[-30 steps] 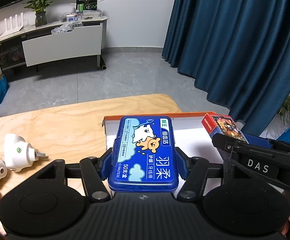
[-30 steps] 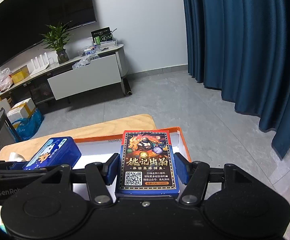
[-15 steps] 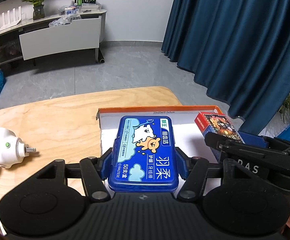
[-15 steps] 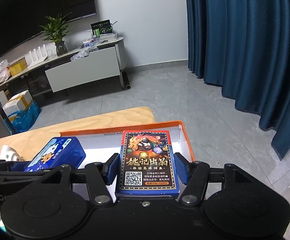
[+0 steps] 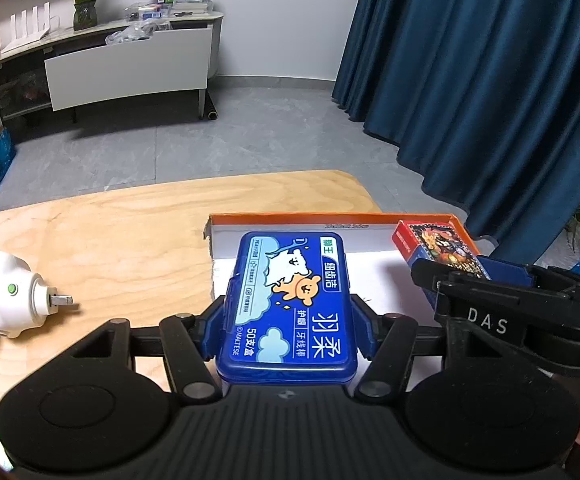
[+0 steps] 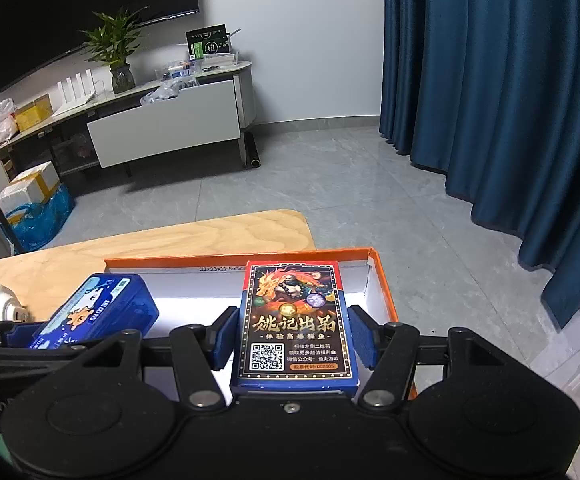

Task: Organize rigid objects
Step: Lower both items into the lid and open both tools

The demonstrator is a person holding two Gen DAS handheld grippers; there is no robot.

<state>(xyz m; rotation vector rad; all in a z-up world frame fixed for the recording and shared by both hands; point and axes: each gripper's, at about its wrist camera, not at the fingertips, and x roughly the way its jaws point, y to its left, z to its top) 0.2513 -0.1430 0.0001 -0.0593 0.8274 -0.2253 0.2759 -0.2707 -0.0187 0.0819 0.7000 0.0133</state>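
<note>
Wooden table (image 5: pixel 138 240), grey floor (image 5: pixel 250 136), blue curtain (image 5: pixel 490 80).

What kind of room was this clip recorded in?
Probably a living room or an office lounge, used here as a recording spot. A large dark screen hangs above a long low media console with a potted plant, dark blue floor-length curtains cover one side, and the floor is grey tile.

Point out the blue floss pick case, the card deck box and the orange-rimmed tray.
blue floss pick case (image 5: pixel 290 300): left wrist view, middle of its printed lid.
card deck box (image 6: pixel 295 324): right wrist view, centre of its printed face.
orange-rimmed tray (image 6: pixel 382 292): right wrist view, its right orange rim.
</note>
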